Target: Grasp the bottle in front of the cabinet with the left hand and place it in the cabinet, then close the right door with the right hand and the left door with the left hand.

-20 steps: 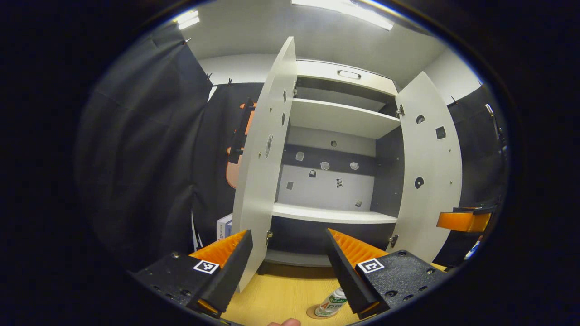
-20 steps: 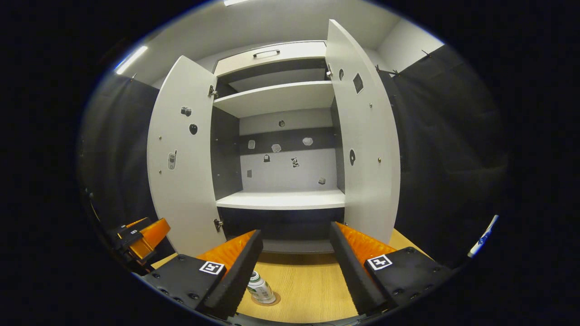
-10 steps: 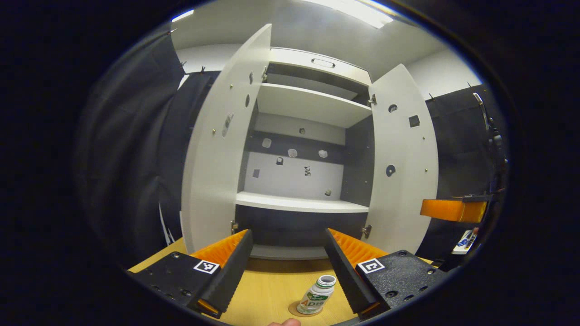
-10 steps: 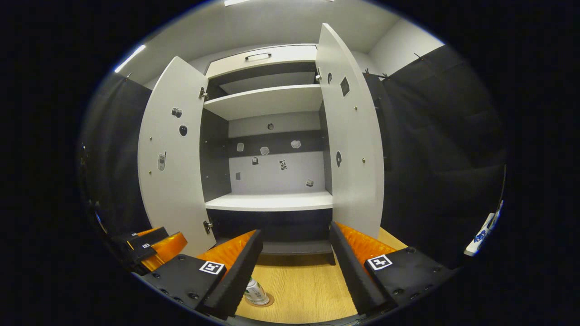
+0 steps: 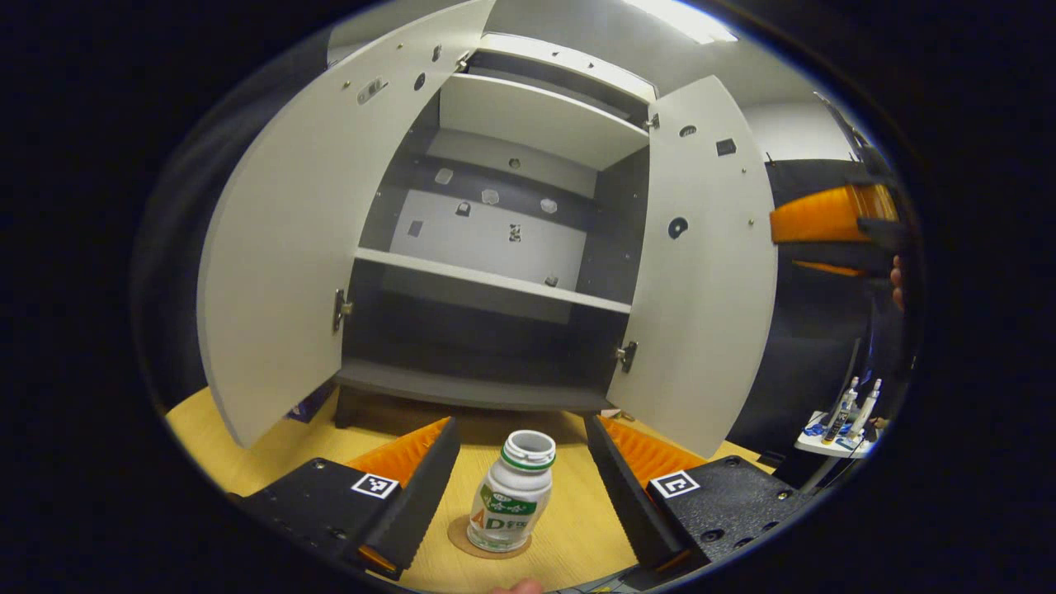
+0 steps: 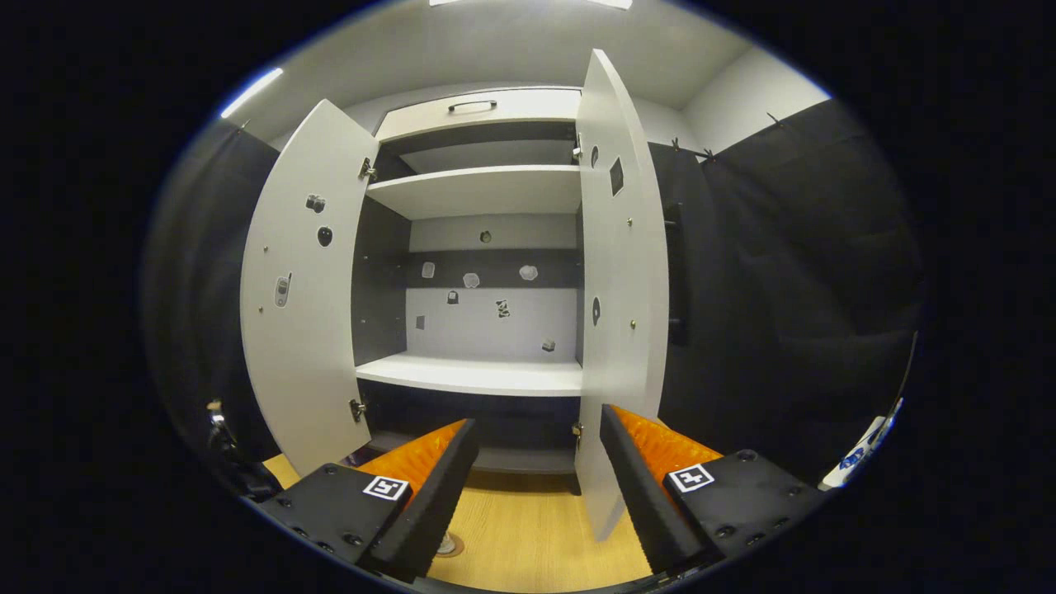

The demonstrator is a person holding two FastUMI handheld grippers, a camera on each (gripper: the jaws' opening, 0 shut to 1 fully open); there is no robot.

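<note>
A small white bottle (image 5: 511, 495) with a green neck band stands upright on a round coaster on the wooden table (image 5: 272, 441), in front of the cabinet. My left gripper (image 5: 520, 422) is open, its fingers flanking the bottle without touching it. The cabinet (image 5: 495, 280) has both doors swung wide: left door (image 5: 280, 247), right door (image 5: 701, 272). My right gripper (image 6: 536, 421) is open and holds nothing; it faces the cabinet (image 6: 478, 371), with the right door (image 6: 619, 289) nearly edge-on just beyond its right finger. The right gripper (image 5: 825, 223) also appears beside the right door in the left gripper view.
A middle shelf (image 5: 495, 280) and a dark bottom shelf (image 5: 462, 392) lie inside the cabinet. A small box (image 5: 309, 404) sits under the left door. A side stand with small bottles (image 5: 846, 412) is at the far right. Black cloth walls flank the cabinet.
My left gripper has tipped down and moved in, so the bottle now stands between its fingers. The right gripper has shifted right toward the right door's edge and sits higher in the left gripper view.
</note>
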